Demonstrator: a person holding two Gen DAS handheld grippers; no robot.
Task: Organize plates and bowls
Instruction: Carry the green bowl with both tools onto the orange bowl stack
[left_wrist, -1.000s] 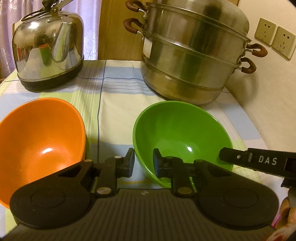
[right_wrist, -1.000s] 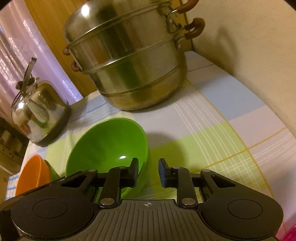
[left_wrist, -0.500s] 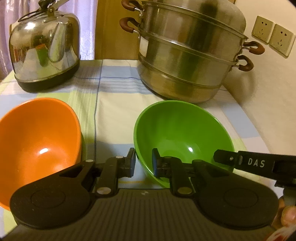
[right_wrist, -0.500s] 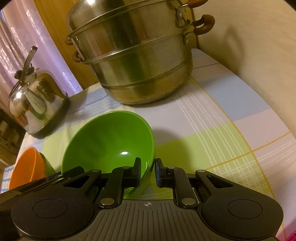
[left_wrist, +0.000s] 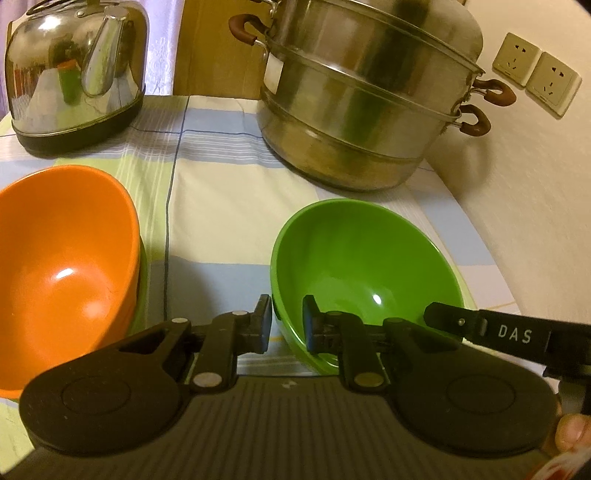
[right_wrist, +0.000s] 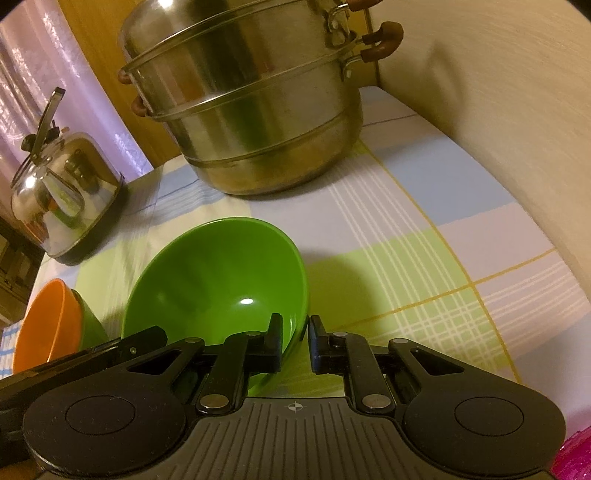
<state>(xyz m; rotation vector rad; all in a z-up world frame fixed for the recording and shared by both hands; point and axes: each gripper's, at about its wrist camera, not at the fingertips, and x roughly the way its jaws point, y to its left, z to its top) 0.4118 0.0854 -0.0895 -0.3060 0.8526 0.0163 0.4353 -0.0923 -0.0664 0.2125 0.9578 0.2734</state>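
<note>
A green bowl (left_wrist: 364, 273) sits on the checked tablecloth; it also shows in the right wrist view (right_wrist: 218, 280). My left gripper (left_wrist: 286, 325) straddles its near-left rim, one finger outside and one inside, with a narrow gap. My right gripper (right_wrist: 295, 341) straddles its near-right rim the same way. It shows from the side in the left wrist view (left_wrist: 513, 334). An orange bowl (left_wrist: 62, 269) stands at the left, nested in another green bowl whose edge (right_wrist: 90, 325) shows under it.
A stacked steel steamer pot (left_wrist: 369, 96) stands at the back right. A steel kettle (left_wrist: 74, 70) stands at the back left. A wall with sockets (left_wrist: 535, 81) runs along the right. A pink object (right_wrist: 576, 458) shows at the lower right corner.
Both grippers have moved in onto the green bowl's near rim and their jaws have narrowed around it. The bowl looks slightly raised and tilted. The orange bowl has not moved.
</note>
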